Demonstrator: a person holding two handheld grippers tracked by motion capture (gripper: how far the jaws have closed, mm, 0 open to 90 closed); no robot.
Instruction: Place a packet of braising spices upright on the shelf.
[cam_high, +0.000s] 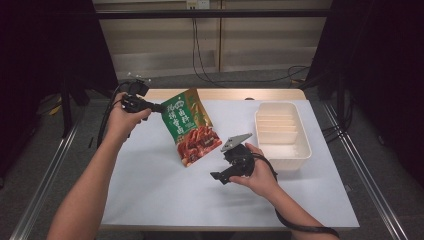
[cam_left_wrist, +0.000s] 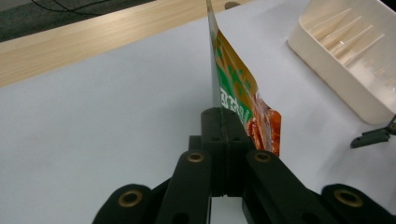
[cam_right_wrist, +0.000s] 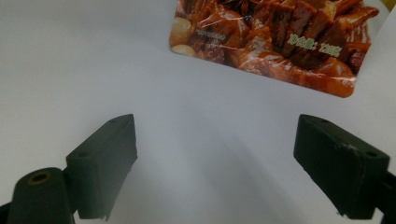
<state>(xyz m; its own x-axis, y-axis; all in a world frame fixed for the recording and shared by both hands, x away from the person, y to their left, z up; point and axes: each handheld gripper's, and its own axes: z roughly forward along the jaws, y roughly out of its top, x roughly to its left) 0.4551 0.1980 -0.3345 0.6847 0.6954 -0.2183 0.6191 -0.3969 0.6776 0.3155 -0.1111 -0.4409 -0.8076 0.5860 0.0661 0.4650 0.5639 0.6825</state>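
Above table, pouch (cam_high: 191, 126) tilted, seemingly toward-away

We see a cream divided plastic tray (cam_high: 281, 131) lying on the right part of a white sheet (cam_high: 150, 185). The sheet covers a wooden table (cam_high: 225, 94), whose bare edge shows beyond the tray. Black cables (cam_high: 200, 60) trail on the floor behind it.

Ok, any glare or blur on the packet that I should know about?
Right gripper view: shiny glare patches on the packet, print soft. Left gripper view: packet edge-on, close fingers slightly blurred. High view: even light, packet legible as green and red.
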